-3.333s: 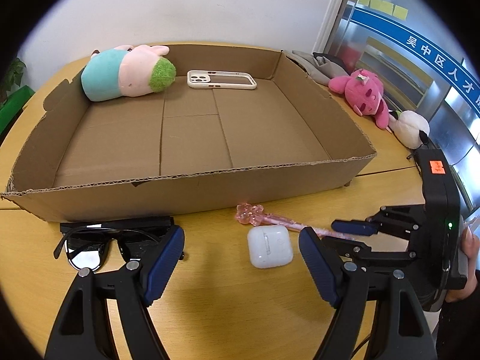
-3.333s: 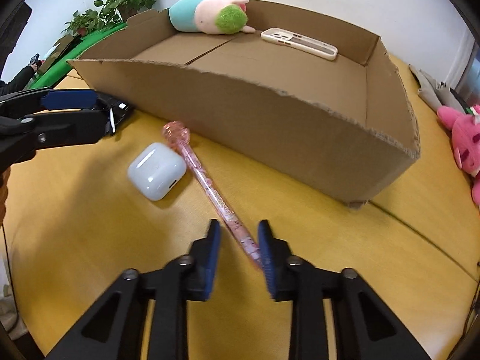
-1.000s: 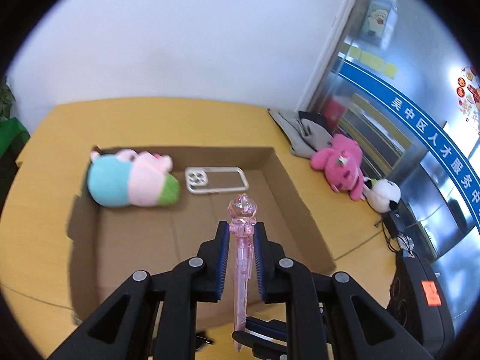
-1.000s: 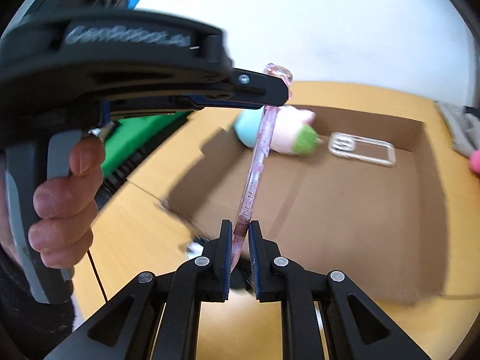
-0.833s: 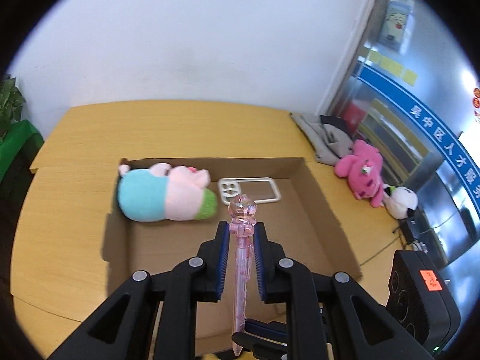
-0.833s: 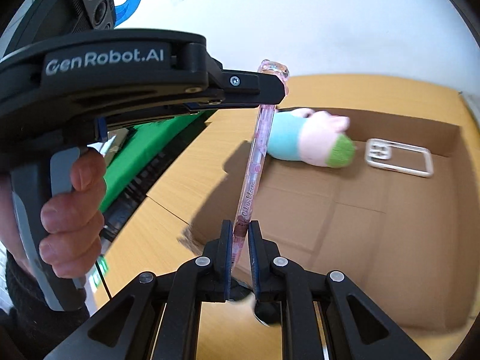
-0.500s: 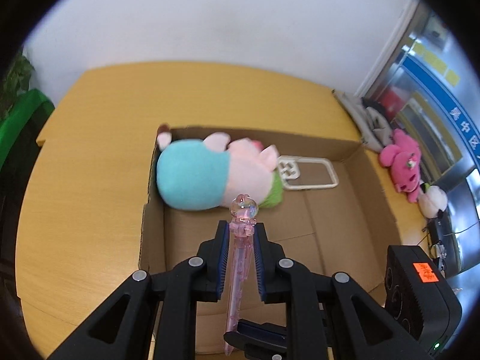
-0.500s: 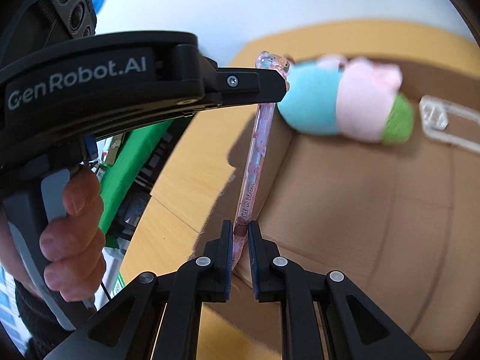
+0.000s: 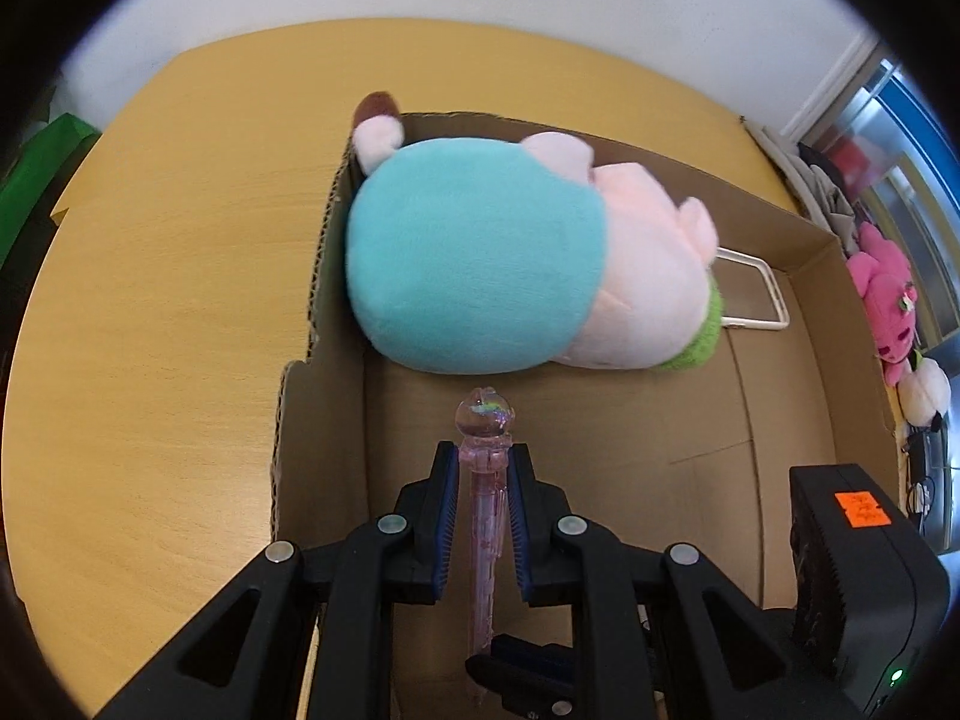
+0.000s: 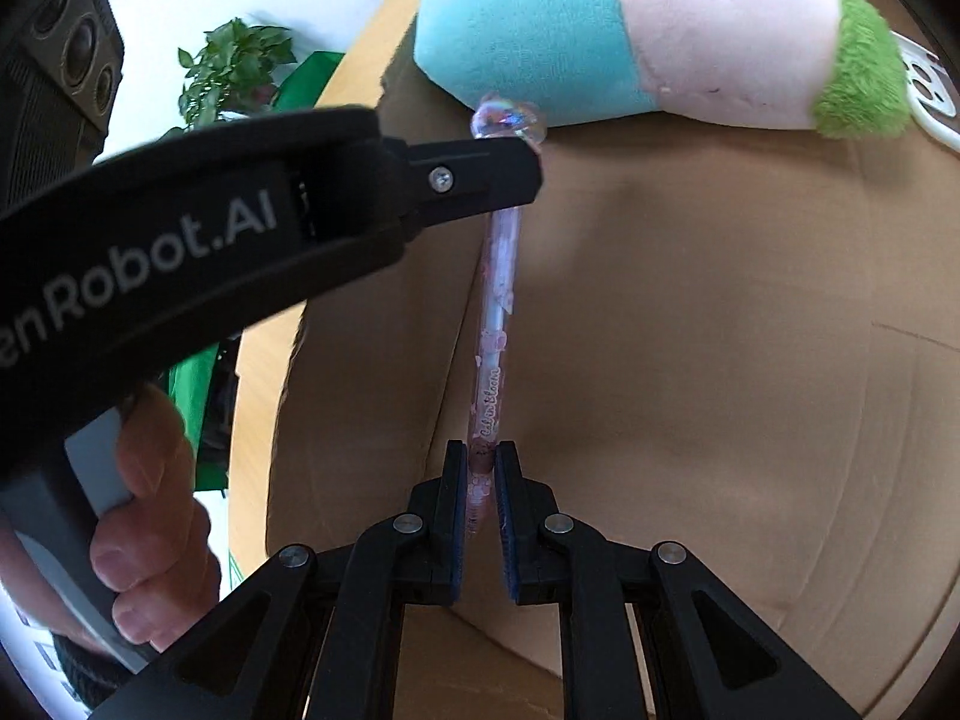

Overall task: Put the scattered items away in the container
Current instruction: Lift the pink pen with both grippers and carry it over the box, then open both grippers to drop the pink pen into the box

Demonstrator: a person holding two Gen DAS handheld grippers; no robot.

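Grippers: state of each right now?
Left gripper: closed on the pink pen, near its top.
Right gripper: closed on the pen's lower end.

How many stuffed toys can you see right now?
3: a teal-and-pink plush inside the cardboard box, plus a bright pink plush and a white plush outside it, right. Others may be hidden.

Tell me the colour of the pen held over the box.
Translucent pink, with a clear bulb top; the pen shows best in the right wrist view.
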